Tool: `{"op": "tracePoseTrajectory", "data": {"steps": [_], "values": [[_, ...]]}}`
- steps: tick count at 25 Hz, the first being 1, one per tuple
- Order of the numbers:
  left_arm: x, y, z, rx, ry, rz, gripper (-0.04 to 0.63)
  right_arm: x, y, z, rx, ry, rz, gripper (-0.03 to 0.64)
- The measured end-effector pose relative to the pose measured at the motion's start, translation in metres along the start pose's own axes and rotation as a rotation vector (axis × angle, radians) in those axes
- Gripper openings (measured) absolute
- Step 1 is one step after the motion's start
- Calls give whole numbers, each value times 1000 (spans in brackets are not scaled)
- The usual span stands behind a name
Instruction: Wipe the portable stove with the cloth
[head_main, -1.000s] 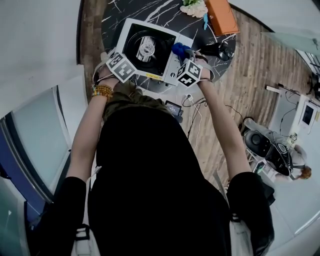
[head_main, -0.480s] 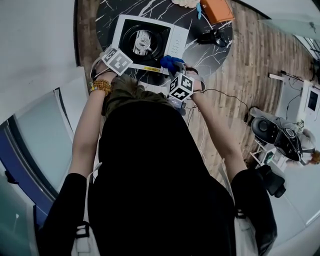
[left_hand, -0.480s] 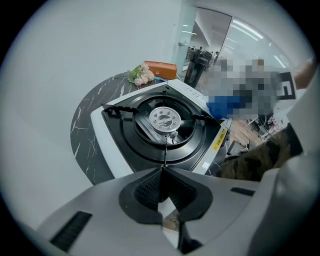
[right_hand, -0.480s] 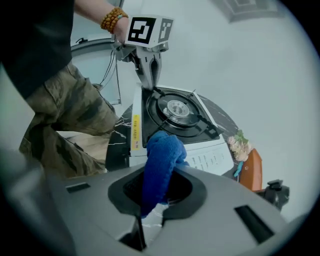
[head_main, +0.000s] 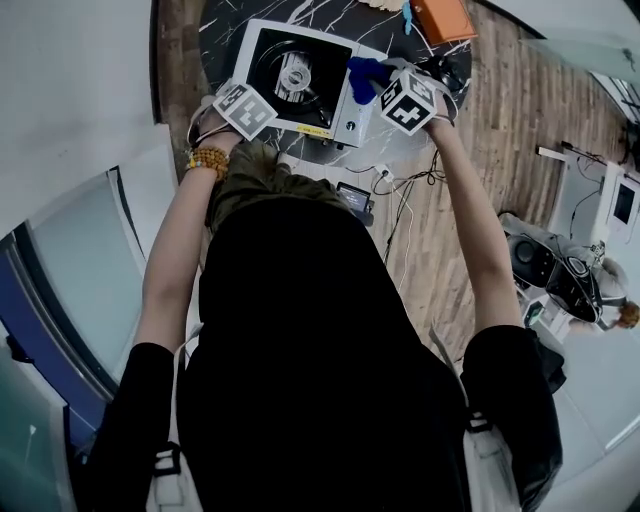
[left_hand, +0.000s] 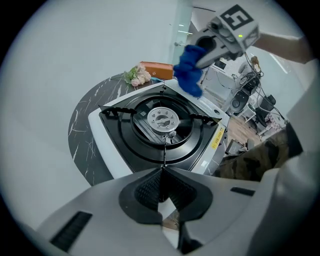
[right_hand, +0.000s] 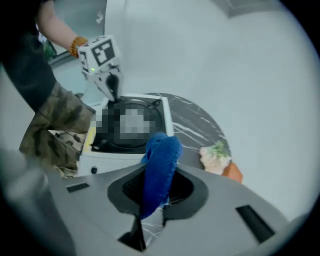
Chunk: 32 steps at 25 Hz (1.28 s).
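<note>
While my left gripper (left_hand: 162, 174) is pointing steeply down at the near edge of the portable stove (left_hand: 150, 145) on the black marble table (left_hand: 85, 125), its jaws are pressing together on nothing. To the right, my right gripper (right_hand: 150, 197) is hovering over the stove's right side, tilted downward. Its jaws are easing open while still pinching the blue cloth (right_hand: 161, 160).

Fuzzy cloth (right_hand: 160, 165), glossy metal stove (left_hand: 125, 145), marbled tabletop (left_hand: 84, 125)

At the top of your head view the portable stove (head_main: 300, 80) stands on the table (head_main: 225, 30), the cloth (head_main: 365, 72) at its right edge.
</note>
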<state>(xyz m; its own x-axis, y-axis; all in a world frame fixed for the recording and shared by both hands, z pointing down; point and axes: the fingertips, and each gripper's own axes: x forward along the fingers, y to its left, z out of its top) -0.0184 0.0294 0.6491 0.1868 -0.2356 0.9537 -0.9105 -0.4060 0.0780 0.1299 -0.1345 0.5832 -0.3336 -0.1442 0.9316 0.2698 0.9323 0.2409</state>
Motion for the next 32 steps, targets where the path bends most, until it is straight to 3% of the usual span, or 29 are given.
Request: {"op": "tracePoseTrajectory", "data": {"steps": [2,4,5,7,12,16,32], "values": [[3,1,-2,2,-2,10,12,13,-43,-11,-109,69,-171,49],[13,9,-8,14,5,38,12,33,-64,-28,-260,158,-267,49],[14,9,-9,13,6,35,12,44,-64,-35,-307,187,-263,49],[6,1,-7,-1,5,-4,12,65,-42,-45,-327,207,-173,49],[2,0,-1,2,-12,-5,12,72,-4,-61,-146,155,-52,41],[1,1,-2,0,-16,3,12,65,22,-60,-181,121,44,41],[2,3,-4,-1,33,19,12,40,121,-55,-146,37,35,37]]}}
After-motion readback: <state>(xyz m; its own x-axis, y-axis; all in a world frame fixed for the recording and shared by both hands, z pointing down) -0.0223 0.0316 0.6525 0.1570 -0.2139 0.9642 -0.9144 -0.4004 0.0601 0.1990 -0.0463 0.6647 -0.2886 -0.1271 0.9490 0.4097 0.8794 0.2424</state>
